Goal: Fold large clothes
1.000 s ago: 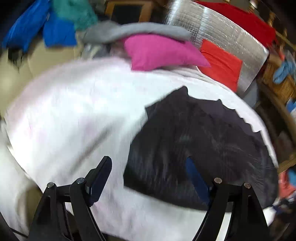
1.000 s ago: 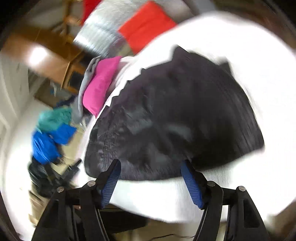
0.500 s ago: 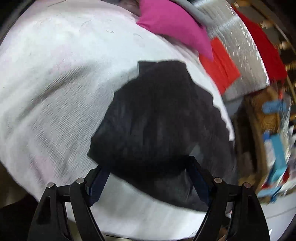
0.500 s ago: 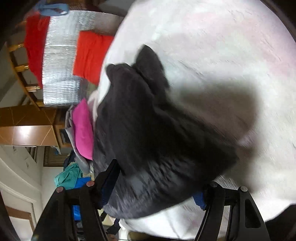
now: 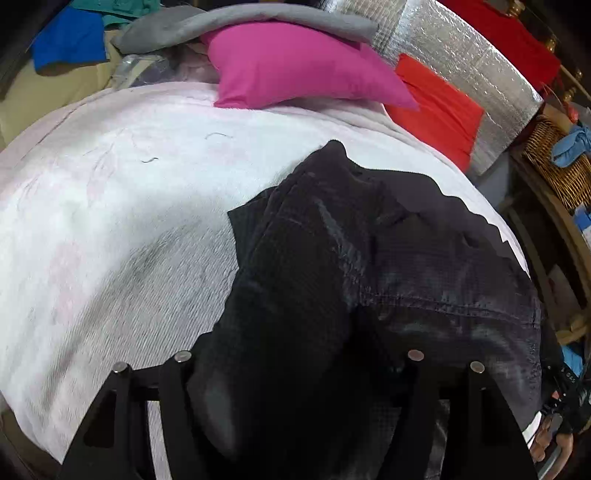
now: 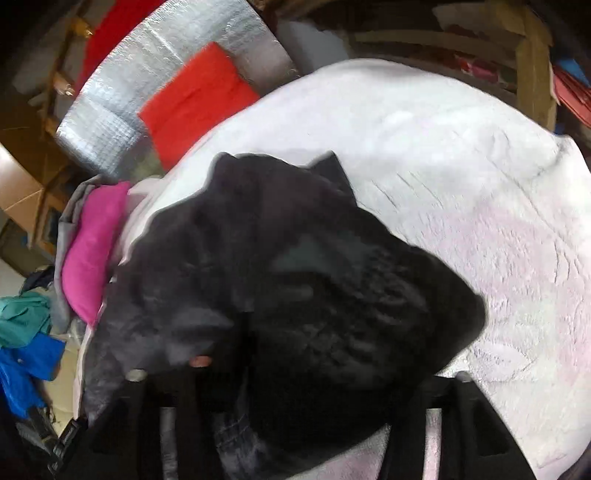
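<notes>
A black garment (image 5: 369,240) lies bunched on a white fleecy bed cover (image 5: 129,221). In the left wrist view its near part heaps up between the fingers of my left gripper (image 5: 295,332) and hides the pads. The jaws are closing around that heap. In the right wrist view the same black garment (image 6: 295,240) piles over my right gripper (image 6: 295,350), whose jaws are also closing with cloth between them. Both sets of fingertips are covered, so I cannot see them press on the cloth. The bed cover (image 6: 461,166) spreads to the right of the garment.
A pink pillow (image 5: 295,62) under a grey garment (image 5: 221,18) lies at the far edge. A red cloth (image 5: 439,107) rests on a silver foil mat (image 5: 461,48). A wicker basket (image 5: 554,162) stands at the right. Blue and green clothes (image 6: 26,332) lie on the floor.
Both grippers have moved in over the black garment. Their blue pads, visible earlier, are now buried in the cloth, and both pairs of jaws stand narrower.
</notes>
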Demonstrator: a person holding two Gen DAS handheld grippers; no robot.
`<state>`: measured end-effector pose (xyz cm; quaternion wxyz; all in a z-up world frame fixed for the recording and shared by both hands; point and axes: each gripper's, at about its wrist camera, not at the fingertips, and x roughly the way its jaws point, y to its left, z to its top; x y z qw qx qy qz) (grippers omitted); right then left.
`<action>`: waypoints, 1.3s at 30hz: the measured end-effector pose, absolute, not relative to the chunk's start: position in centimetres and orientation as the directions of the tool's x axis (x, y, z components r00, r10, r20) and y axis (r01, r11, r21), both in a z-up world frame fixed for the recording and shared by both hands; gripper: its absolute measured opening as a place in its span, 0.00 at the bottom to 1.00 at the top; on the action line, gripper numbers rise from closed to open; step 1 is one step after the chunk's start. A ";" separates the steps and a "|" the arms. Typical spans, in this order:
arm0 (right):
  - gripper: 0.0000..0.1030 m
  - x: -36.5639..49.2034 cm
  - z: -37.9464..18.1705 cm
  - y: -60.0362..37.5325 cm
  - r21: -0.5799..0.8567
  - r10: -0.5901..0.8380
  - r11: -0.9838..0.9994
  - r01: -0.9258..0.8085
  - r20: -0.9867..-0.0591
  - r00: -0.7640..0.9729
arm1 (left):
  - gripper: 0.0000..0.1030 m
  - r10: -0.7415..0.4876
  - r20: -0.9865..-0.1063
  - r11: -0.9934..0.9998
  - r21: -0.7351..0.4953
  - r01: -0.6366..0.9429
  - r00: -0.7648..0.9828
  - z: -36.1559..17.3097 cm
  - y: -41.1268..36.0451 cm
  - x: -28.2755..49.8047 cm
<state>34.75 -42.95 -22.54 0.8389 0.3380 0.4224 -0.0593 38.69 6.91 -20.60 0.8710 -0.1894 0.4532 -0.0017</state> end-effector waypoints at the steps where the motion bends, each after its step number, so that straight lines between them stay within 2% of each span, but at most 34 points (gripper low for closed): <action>1: 0.62 34.5 -22.4 -43.1 0.528 0.201 0.755 0.388 -0.750 0.630 | 0.66 -0.182 -0.793 0.928 -0.333 -0.165 0.581 -20.4 6.9 38.4; 2: 0.68 34.1 -22.4 -43.2 0.544 0.219 0.741 0.392 -0.749 0.625 | 0.66 -0.189 -0.798 0.927 -0.337 -0.165 0.572 -20.1 7.2 37.8; 3: 0.70 33.4 -22.4 -43.3 0.566 0.243 0.720 0.402 -0.747 0.618 | 0.66 -0.210 -0.802 0.918 -0.358 -0.168 0.560 -19.7 7.6 37.0; 10: 0.72 30.4 -23.2 -41.4 0.700 0.443 0.641 0.314 -0.672 0.594 | 0.73 -0.228 -0.740 0.822 -0.495 -0.282 0.633 -18.6 11.3 29.8; 13: 0.72 30.7 -23.6 -41.0 0.694 0.421 0.637 0.335 -0.678 0.603 | 0.75 -0.281 -0.724 0.761 -0.568 -0.313 0.630 -19.7 12.0 28.0; 16: 0.72 30.6 -23.7 -43.0 0.738 0.376 0.560 0.378 -0.632 0.677 | 0.75 -0.379 -0.711 0.686 -0.646 -0.335 0.593 -21.3 12.0 28.4; 21: 0.72 31.6 -25.6 -44.8 0.787 0.369 0.461 0.411 -0.591 0.718 | 0.75 -0.484 -0.632 0.540 -0.760 -0.361 0.606 -23.9 11.3 30.7; 22: 0.64 31.9 -25.4 -44.5 0.773 0.346 0.490 0.404 -0.597 0.724 | 0.74 -0.477 -0.624 0.543 -0.763 -0.351 0.619 -23.6 11.1 31.2; 23: 0.48 32.3 -24.9 -43.9 0.729 0.309 0.551 0.406 -0.631 0.712 | 0.70 -0.467 -0.622 0.560 -0.758 -0.335 0.628 -23.3 10.8 31.8; 24: 0.47 32.4 -24.5 -43.6 0.703 0.289 0.586 0.402 -0.645 0.707 | 0.55 -0.456 -0.624 0.591 -0.745 -0.309 0.634 -22.8 10.5 32.7; 25: 0.41 32.6 -23.9 -43.0 0.677 0.262 0.622 0.393 -0.653 0.711 | 0.46 -0.441 -0.633 0.625 -0.725 -0.290 0.636 -22.3 10.3 33.7; 26: 0.36 32.5 -23.1 -42.5 0.649 0.235 0.663 0.372 -0.653 0.720 | 0.42 -0.432 -0.632 0.642 -0.717 -0.273 0.643 -21.9 10.1 34.6; 30: 0.34 32.4 -20.9 -41.4 0.602 0.188 0.739 0.302 -0.615 0.766 | 0.30 -0.397 -0.620 0.697 -0.683 -0.217 0.676 -19.9 10.2 37.8; 34: 0.34 33.5 -22.3 -40.8 0.545 0.162 0.770 0.331 -0.669 0.726 | 0.27 -0.287 -0.662 0.801 -0.562 -0.206 0.692 -19.4 9.8 39.9; 36: 0.37 34.0 -23.3 -40.5 0.526 0.166 0.775 0.349 -0.703 0.691 | 0.28 -0.283 -0.697 0.804 -0.547 -0.233 0.659 -20.9 9.9 40.3; 37: 0.38 33.6 -23.4 -40.9 0.540 0.175 0.766 0.348 -0.696 0.696 | 0.33 -0.285 -0.707 0.798 -0.549 -0.248 0.648 -21.3 10.1 40.2; 39: 0.41 33.3 -23.3 -41.3 0.561 0.204 0.750 0.350 -0.700 0.685 | 0.36 -0.305 -0.705 0.770 -0.578 -0.269 0.640 -21.4 10.8 39.4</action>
